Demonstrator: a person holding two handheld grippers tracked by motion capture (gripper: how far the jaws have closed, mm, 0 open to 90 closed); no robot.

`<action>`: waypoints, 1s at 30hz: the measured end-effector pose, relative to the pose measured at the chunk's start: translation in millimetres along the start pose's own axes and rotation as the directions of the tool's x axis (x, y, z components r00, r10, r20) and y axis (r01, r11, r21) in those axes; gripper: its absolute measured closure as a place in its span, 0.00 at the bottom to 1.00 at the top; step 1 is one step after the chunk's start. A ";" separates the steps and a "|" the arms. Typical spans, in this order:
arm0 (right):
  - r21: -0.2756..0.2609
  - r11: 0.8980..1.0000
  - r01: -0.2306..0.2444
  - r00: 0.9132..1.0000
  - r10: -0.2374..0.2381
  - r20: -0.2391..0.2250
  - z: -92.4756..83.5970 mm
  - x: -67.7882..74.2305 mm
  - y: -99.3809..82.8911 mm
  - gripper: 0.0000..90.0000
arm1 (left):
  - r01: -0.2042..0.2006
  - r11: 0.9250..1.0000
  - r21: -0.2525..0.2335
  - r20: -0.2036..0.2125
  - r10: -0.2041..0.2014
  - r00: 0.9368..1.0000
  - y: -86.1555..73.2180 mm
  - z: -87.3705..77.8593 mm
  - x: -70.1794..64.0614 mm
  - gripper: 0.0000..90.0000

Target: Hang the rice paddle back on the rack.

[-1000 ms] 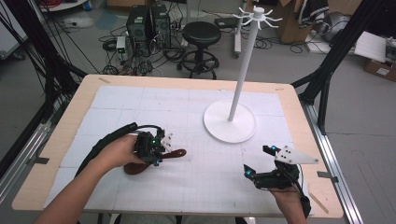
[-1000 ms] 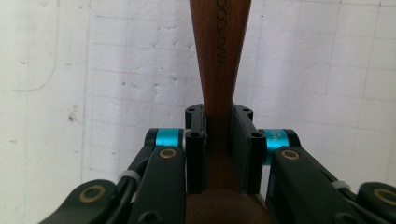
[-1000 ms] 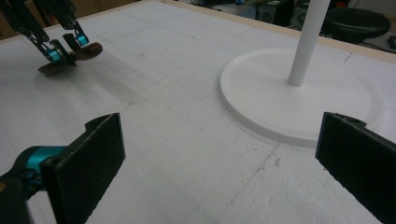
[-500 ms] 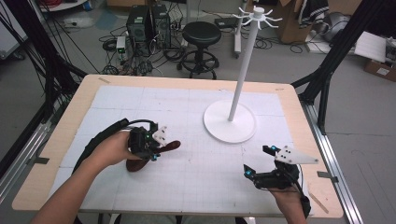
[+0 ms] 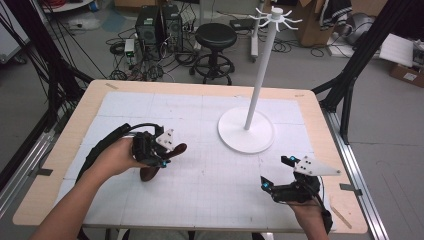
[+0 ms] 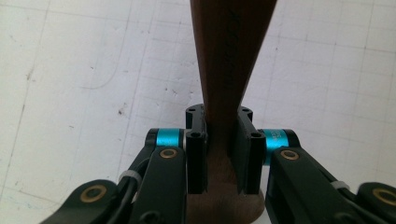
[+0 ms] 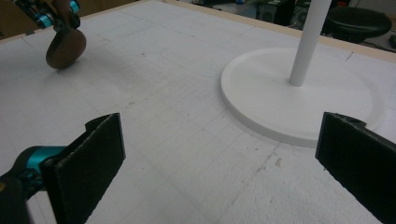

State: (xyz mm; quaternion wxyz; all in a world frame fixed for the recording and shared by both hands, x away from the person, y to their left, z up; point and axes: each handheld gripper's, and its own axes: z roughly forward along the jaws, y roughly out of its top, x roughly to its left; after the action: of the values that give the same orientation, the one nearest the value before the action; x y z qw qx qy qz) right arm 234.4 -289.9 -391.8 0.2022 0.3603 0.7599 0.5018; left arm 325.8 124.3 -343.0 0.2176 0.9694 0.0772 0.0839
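A brown wooden utensil [image 5: 177,149] is clamped in my left gripper [image 5: 164,154], over the left half of the white mat. Its far end points toward the stand and its rounded end [image 5: 149,174] hangs low near the mat. In the left gripper view the wooden handle [image 6: 231,56] runs up between the pads, and the left gripper [image 6: 223,140] is shut on it. My right gripper [image 5: 276,173] rests near the front right edge, jaws wide apart. In the right gripper view, the right gripper [image 7: 219,158] has nothing between its pads, and the utensil's rounded end [image 7: 65,47] is at the far left.
A white stand with a round base [image 5: 235,137], a tall pole [image 5: 260,70] and hooks on top [image 5: 276,17] rises at the mat's right of centre. The white gridded mat [image 5: 210,175] covers the wooden table [image 5: 75,130]. A stool and equipment stand on the floor beyond.
My left gripper has risen a little and shifted left, carrying the wooden utensil with it. The right gripper has stayed where it was.
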 end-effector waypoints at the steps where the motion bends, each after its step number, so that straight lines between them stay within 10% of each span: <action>1: -0.002 1.000 0.001 1.000 -0.001 0.002 0.0 -0.2 0.0 0.01 | 0.001 1.000 -0.004 -0.005 -0.001 1.000 0.2 -1.2 0.1 0.86; 18: 0.002 1.000 0.002 1.000 -0.002 0.000 -0.2 -0.2 0.0 0.01 | 0.043 0.994 -0.098 -0.018 -0.045 0.999 2.2 -16.8 3.1 0.86; 30: -0.001 1.000 0.004 1.000 -0.004 0.002 -0.3 -0.6 0.1 0.01 | 0.088 0.970 -0.227 -0.019 -0.095 0.995 4.2 -32.6 6.7 0.86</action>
State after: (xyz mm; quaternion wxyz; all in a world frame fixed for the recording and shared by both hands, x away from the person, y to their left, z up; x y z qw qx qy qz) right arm 234.6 -290.6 -391.6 0.2041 0.3589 0.7603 0.5015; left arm 326.3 135.1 -311.3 0.3286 0.9325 0.1151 0.0964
